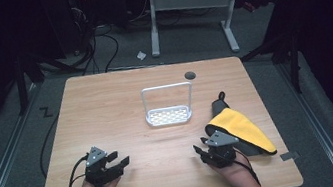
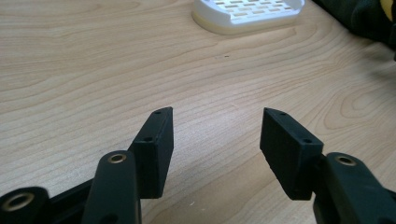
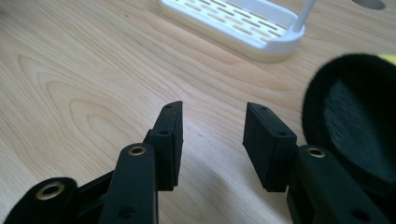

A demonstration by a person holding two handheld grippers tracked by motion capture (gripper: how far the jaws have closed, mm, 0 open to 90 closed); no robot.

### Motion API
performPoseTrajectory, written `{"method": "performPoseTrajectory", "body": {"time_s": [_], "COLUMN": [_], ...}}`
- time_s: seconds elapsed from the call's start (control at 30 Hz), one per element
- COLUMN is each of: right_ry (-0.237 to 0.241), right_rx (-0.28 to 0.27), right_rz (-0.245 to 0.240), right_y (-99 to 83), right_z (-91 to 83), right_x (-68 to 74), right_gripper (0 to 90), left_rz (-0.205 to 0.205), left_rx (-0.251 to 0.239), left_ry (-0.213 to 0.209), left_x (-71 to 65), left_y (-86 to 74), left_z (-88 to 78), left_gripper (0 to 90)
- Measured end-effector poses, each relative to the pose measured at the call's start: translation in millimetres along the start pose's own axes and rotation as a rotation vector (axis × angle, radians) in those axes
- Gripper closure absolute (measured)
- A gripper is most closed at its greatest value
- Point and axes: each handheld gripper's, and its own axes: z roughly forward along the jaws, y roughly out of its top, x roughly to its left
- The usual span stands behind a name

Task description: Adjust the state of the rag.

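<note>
The table (image 1: 121,105) is pale wood with clear grain and a smooth matt finish. At frame centre the white rack (image 1: 168,116) looks like slotted plastic, faintly glossy. Right of it, the yellow cloth (image 1: 240,127) seems soft and matt over fuzzy black fabric (image 3: 355,130), perhaps fleece.

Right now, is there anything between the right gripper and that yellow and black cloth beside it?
Nothing visible. The right gripper is open on bare table, and the cloth lies right beside it.

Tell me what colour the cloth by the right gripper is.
Yellow cloth over a black one, clearest in the high view.
</note>
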Motion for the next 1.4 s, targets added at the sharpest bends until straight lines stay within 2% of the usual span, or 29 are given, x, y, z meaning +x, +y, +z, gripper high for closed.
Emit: {"method": "performPoseTrajectory", "body": {"time_s": [0.07,0.17,0.23,0.5,0.53,0.57,0.6,0.63,0.67,0.7,0.73,0.8,0.83,0.87,0.93,0.97,1.0,1.07,1.17,1.23,1.33,1.4], "right_ry": [-0.001,0.0,0.006,-0.004,-0.023,-0.023,-0.063,-0.063,-0.097,-0.129,-0.153,-0.226,-0.226,-0.284,-0.303,-0.303,-0.307,-0.303,-0.295,-0.291,-0.276,-0.25], "right_rx": [0.001,-0.001,-0.001,-0.041,-0.057,-0.057,-0.068,-0.068,-0.078,-0.087,-0.091,-0.092,-0.092,-0.068,-0.013,-0.013,0.037,0.076,0.105,0.125,0.121,0.12], "right_rz": [-0.001,0.017,0.039,0.05,0.031,0.031,0.024,0.024,0.037,0.04,0.048,0.076,0.076,0.098,0.143,0.143,0.179,0.188,0.187,0.17,0.166,0.143], "right_y": [-1.8,-4.3,-5.7,-2.7,1.1,1.1,4.4,4.4,7.3,8.0,8.1,5.1,5.1,-1.5,-10.2,-10.2,-20.4,-28.0,-31.3,-34.4,-34.1,-32.7], "right_z": [-1.3,-3.7,-5.4,-17.3,-24.3,-24.3,-33.8,-33.8,-44.8,-50.8,-55.1,-65.0,-65.0,-68.8,-65.6,-65.6,-57.5,-48.4,-41.5,-32.9,-31.7,-29.8], "right_x": [-2.3,-8.1,-12.8,-20.5,-25.0,-25.0,-32.5,-32.5,-45.2,-52.4,-58.1,-78.2,-78.2,-96.2,-112.2,-112.2,-122.4,-125.6,-125.0,-121.6,-119.0,-110.9], "right_gripper": [58.1,57.1,56.0,54.6,60.1,60.1,76.8,76.8,87.3,90.0,90.0,90.0,90.0,90.0,90.0,90.0,89.8,89.7,89.8,90.0,90.0,90.0], "left_rz": [0.013,-0.001,0.016,0.027,0.031,0.031,0.032,0.032,0.034,0.034,0.034,0.024,0.024,0.022,0.022,0.023,0.021,0.023,0.023,0.024,0.025,0.028], "left_rx": [0.018,0.025,0.029,0.048,0.046,0.046,0.044,0.044,0.039,0.036,0.036,0.022,0.022,0.025,0.032,0.034,0.037,0.036,0.034,0.034,0.03,0.03], "left_ry": [0.011,0.006,0.012,0.006,0.004,0.004,0.005,0.005,0.006,0.007,0.007,0.004,0.004,0.0,-0.001,0.0,-0.002,-0.003,-0.004,-0.005,-0.01,-0.013], "left_x": [0.5,0.0,-3.0,-10.1,-11.0,-11.0,-11.4,-11.4,-11.2,-11.0,-11.0,-10.0,-10.0,-9.5,-9.1,-9.0,-9.1,-9.6,-10.4,-11.1,-12.4,-13.6], "left_y": [-0.9,-2.0,-1.7,-4.4,-4.6,-4.6,-4.5,-4.5,-4.1,-4.0,-4.0,-3.0,-3.0,-2.7,-2.7,-2.9,-3.0,-2.8,-2.8,-2.9,-2.9,-2.5], "left_z": [3.7,6.9,8.2,14.4,14.4,14.4,13.7,13.7,12.3,11.8,11.8,10.2,10.2,10.6,11.4,11.8,12.6,12.4,11.9,11.4,10.5,10.1], "left_gripper": [44.7,44.8,44.7,45.0,45.2,45.6,46.4,46.9,47.3,47.6,48.1,48.8,48.9,48.9,48.5,48.5,48.2,48.1,48.1,47.9,47.8,47.7]}}
